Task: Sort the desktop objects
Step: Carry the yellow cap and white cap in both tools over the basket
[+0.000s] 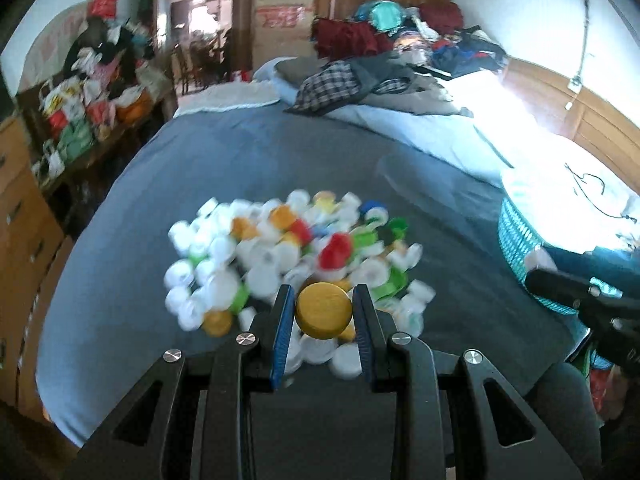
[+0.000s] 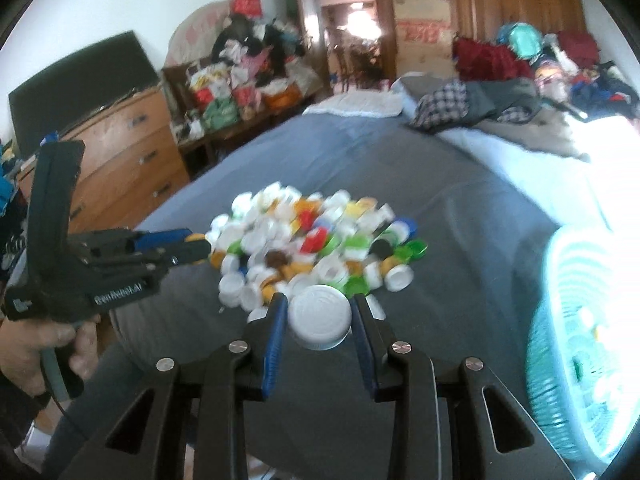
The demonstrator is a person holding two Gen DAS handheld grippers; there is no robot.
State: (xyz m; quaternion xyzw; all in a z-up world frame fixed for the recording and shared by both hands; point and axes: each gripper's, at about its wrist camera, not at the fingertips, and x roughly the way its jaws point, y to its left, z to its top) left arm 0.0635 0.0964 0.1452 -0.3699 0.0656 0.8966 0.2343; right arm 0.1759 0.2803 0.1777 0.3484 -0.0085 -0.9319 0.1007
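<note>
Left wrist view: left gripper [image 1: 324, 312] at bottom centre, jaws clamped on a yellow cap [image 1: 324, 311], blue pads [image 1: 280, 340] pressing both its sides. Cap sits between the fingertips, in front of the cap pile [image 1: 288, 252]. Pile fills mid frame on the grey bed sheet [image 1: 248, 160]: mostly white caps, some orange, red, green, blue; blurred. Teal basket [image 1: 516, 244] at right edge, on the bed beside the pile. Right gripper's black body pokes in at lower right, just in front of the basket; its jaws not visible here. Clothes heap [image 1: 380, 52] at upper centre-right, wooden dresser [image 1: 20, 208] at left edge.

Right wrist view: right gripper [image 2: 320, 320] at bottom centre, jaws clamped on a white cap [image 2: 320, 322], pads touching both sides. White cap sits just below the pile [image 2: 316, 244] in the frame. Basket [image 2: 580, 340] at right edge, caps inside, blurred and washed out by glare. Left gripper [image 2: 200, 246] comes in from the left at mid height, tips at the pile's left edge with a bit of yellow between them. A hand [image 2: 44, 344] at lower left grips its handle. Dresser [image 2: 128, 152] at upper left, cardboard box [image 2: 424, 36] at top centre-right.
</note>
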